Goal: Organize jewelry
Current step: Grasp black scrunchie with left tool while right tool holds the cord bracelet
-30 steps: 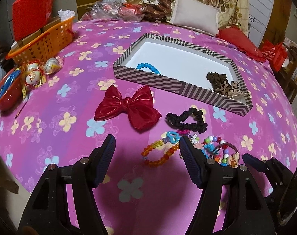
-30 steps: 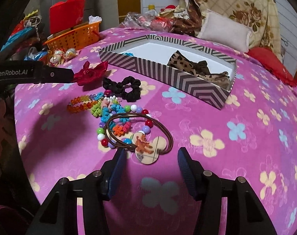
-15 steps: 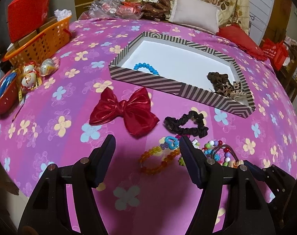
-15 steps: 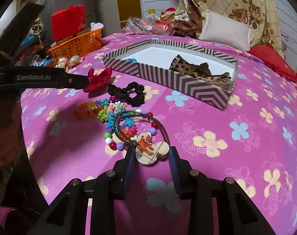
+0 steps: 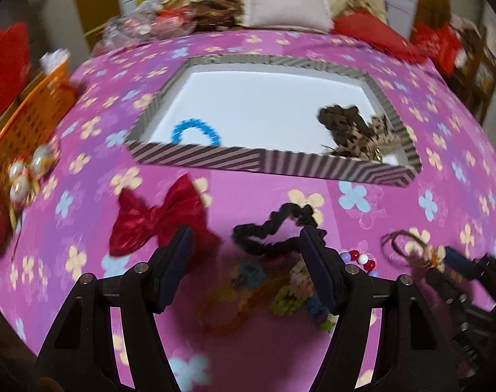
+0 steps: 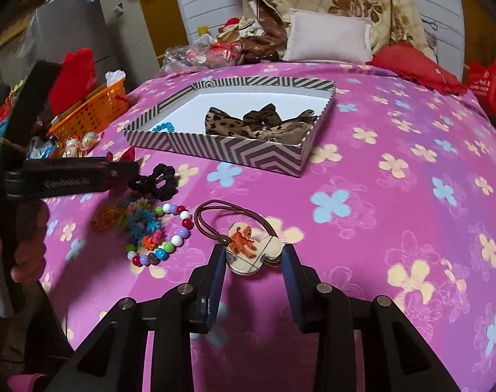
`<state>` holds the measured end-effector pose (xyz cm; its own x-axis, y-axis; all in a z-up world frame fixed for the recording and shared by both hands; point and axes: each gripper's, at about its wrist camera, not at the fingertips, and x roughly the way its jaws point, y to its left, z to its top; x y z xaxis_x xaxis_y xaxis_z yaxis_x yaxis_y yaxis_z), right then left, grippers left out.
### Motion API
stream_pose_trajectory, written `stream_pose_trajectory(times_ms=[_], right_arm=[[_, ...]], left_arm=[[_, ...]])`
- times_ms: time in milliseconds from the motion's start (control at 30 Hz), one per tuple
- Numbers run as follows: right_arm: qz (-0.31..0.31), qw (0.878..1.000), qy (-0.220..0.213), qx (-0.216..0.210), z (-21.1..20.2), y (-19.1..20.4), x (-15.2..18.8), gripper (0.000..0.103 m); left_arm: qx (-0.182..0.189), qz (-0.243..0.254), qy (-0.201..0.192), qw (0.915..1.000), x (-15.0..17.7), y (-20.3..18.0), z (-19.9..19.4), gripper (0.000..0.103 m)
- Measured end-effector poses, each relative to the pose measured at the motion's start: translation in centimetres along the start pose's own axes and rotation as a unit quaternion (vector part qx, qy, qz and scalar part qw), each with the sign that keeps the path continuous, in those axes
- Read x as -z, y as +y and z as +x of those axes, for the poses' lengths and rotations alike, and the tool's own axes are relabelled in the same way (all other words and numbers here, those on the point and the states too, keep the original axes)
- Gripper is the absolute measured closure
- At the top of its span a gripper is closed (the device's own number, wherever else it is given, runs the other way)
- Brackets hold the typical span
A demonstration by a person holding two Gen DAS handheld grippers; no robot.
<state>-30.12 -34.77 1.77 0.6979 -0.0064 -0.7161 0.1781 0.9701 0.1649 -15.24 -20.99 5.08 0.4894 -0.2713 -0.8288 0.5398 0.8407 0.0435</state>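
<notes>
My right gripper (image 6: 253, 254) is shut on the cream charm of a brown cord hair tie (image 6: 246, 248) and holds it just above the purple flowered cloth; it also shows in the left wrist view (image 5: 421, 251). My left gripper (image 5: 246, 245) is open above a black scrunchie (image 5: 274, 228), a red bow (image 5: 156, 219) and several bead bracelets (image 5: 248, 290). The striped box (image 5: 248, 163) holds a blue bracelet (image 5: 195, 132) and leopard-print scrunchies (image 5: 355, 130).
An orange basket (image 5: 29, 111) and wrapped sweets (image 5: 25, 176) sit at the left edge. Pillows (image 6: 326, 36) and bags lie beyond the box. A coloured bead bracelet (image 6: 163, 235) lies left of the right gripper.
My right gripper has closed on the hair tie charm and lifted it away from the bead pile. My left gripper has moved forward over the bracelets toward the black scrunchie.
</notes>
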Motion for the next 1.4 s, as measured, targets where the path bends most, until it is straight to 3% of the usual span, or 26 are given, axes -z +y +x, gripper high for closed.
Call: stream_pose_trajectory(times_ms=[167, 300, 333, 433, 467, 667, 933, 1100, 1133, 1200, 1233, 1267, 1400], right_arm=[[0.004, 1.0, 0.001, -0.004, 0.0, -0.3, 0.0, 0.07], [0.004, 1.0, 0.003, -0.007, 0.2, -0.3, -0.1, 0.07], [0.004, 1.0, 0.002, -0.007, 0.2, -0.2, -0.2, 0.07], [0.002, 1.0, 0.002, -0.009, 0.3, -0.1, -0.3, 0.07], [0.003, 1.0, 0.003, -0.01, 0.4, -0.1, -0.2, 0.07], [0.009, 1.0, 0.001, -0.011, 0.2, -0.2, -0.2, 0.07], [0.003, 1.0, -0.004, -0.018, 0.0, 0.2, -0.2, 0.07], [0.003, 1.0, -0.004, -0.019, -0.1, 0.2, -0.1, 0.07], [0.004, 1.0, -0.004, -0.02, -0.1, 0.2, -0.1, 0.07], [0.007, 1.0, -0.002, -0.022, -0.1, 0.0, -0.1, 0.07], [0.008, 1.0, 0.0, -0.022, 0.0, 0.0, -0.1, 0.07], [0.008, 1.0, 0.001, -0.022, 0.0, 0.0, -0.1, 0.07], [0.011, 1.0, 0.006, -0.025, 0.3, -0.1, -0.2, 0.07]], left_arm=[[0.014, 0.05, 0.029, 0.9983, -0.5, -1.3, 2.0, 0.035], [0.022, 0.057, 0.038, 0.9974, -0.9, -1.8, 3.2, 0.036], [0.029, 0.053, 0.04, 0.9974, -1.0, -1.8, 3.4, 0.044], [0.05, 0.038, 0.061, 0.9962, -1.3, -1.4, 4.3, 0.082], [0.046, 0.033, 0.056, 0.9968, -1.4, -1.2, 4.3, 0.09], [0.072, -0.001, 0.051, 0.9961, -1.5, 0.1, 3.6, 0.1], [0.073, -0.004, 0.018, 0.9972, -2.6, 0.5, 0.6, 0.1], [0.059, -0.008, 0.031, 0.9977, -2.4, 0.3, 1.4, 0.099], [0.049, -0.012, 0.037, 0.998, -2.3, 0.2, 1.9, 0.097], [0.038, -0.018, 0.044, 0.9981, -2.2, 0.3, 2.6, 0.076], [0.036, -0.02, 0.045, 0.9981, -2.1, 0.4, 2.8, 0.055], [0.034, -0.025, 0.039, 0.9984, -2.1, 0.4, 3.0, 0.045], [0.019, -0.015, 0.034, 0.9991, -1.9, -0.1, 3.5, 0.044]])
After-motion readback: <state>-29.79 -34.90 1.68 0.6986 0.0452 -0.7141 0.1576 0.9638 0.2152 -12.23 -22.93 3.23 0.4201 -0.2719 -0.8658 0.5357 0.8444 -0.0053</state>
